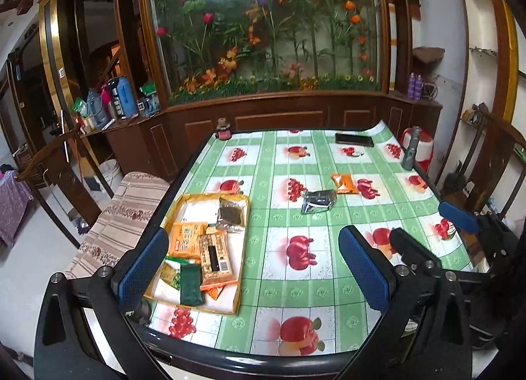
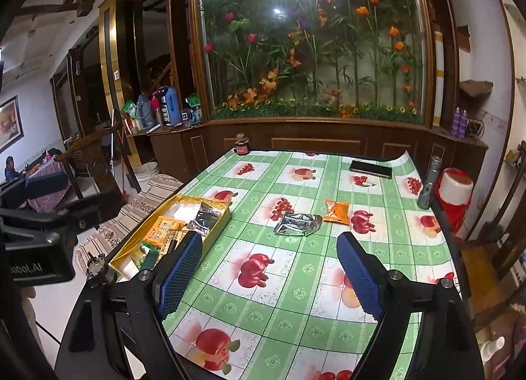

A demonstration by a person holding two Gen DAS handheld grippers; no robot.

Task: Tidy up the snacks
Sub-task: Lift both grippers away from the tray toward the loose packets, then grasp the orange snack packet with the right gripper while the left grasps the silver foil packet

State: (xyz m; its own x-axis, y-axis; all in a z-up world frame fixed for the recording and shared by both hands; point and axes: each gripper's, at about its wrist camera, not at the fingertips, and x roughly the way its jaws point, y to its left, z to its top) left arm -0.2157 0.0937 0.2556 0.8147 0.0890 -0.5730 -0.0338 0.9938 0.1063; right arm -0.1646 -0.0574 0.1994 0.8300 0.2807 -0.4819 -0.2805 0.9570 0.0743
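Observation:
A shallow yellow tray [image 1: 241, 258] sits at the table's left side and holds several snack packets: orange [image 1: 185, 238], green [image 1: 190, 284], silver-brown [image 1: 231, 215]. It also shows in the right wrist view [image 2: 217, 232]. A silver foil packet [image 1: 319, 201] [image 2: 297, 224] and an orange packet [image 1: 344, 183] [image 2: 336, 211] lie loose on the tablecloth mid-table. My left gripper [image 1: 253, 271] is open and empty, above the near table edge beside the tray. My right gripper [image 2: 269, 271] is open and empty, short of the silver packet; it shows at right in the left view [image 1: 460, 215].
A black phone [image 1: 354, 140] [image 2: 370, 169] lies at the far right of the table. A grey flashlight [image 1: 411, 150] [image 2: 429, 184] stands at the right edge. A small dark jar [image 1: 223, 130] [image 2: 242, 146] sits at the far left corner. A striped bench [image 1: 121, 215] stands left of the table.

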